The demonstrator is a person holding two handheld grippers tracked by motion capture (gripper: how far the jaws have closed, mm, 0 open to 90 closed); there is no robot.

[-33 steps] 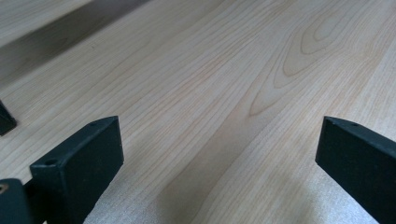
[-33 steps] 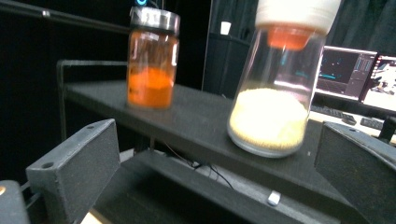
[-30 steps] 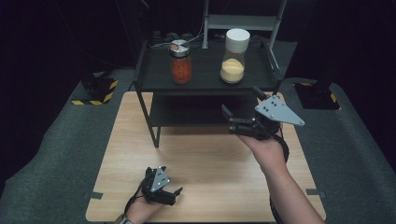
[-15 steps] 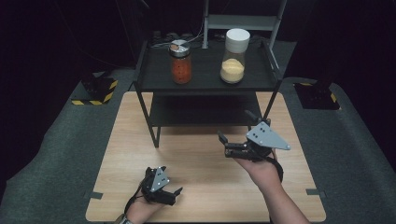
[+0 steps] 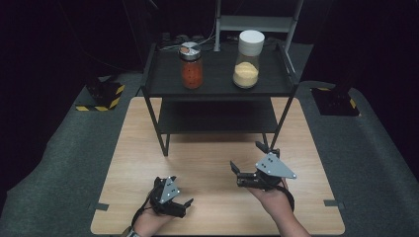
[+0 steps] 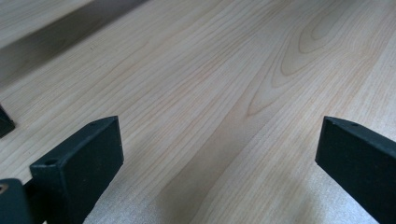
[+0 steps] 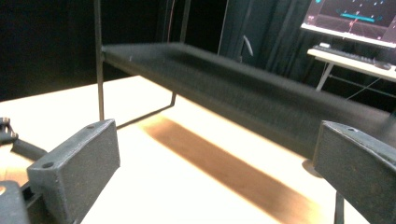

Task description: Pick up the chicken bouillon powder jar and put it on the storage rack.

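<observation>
Dark surroundings and grey matting are seen around a light wooden table (image 5: 207, 148), on which a black two-tier shelf rack (image 5: 217, 86) stands at the far side. Nothing is held by either gripper; the things nearest to them are two jars on the rack's top tier. A jar of orange-red contents with a metal lid (image 5: 190, 66) stands upright on the left part of that tier, and a jar of yellow grains with a white lid (image 5: 248, 59) stands upright to its right, the two being apart from each other. Both jars are well apart from the grippers. The right gripper (image 5: 250, 160) is held in a hand above the near right part of the table, in front of the rack, with its jaws spread wide and empty; in the right gripper view the rack's lower tier (image 7: 243, 93) is seen between the parted jaws, slightly blurred. The left gripper (image 5: 184, 200) is held low over the near edge of the table, left of the right gripper, its jaws likewise spread with nothing between them; bare wood grain is seen between them in the left gripper view.
</observation>
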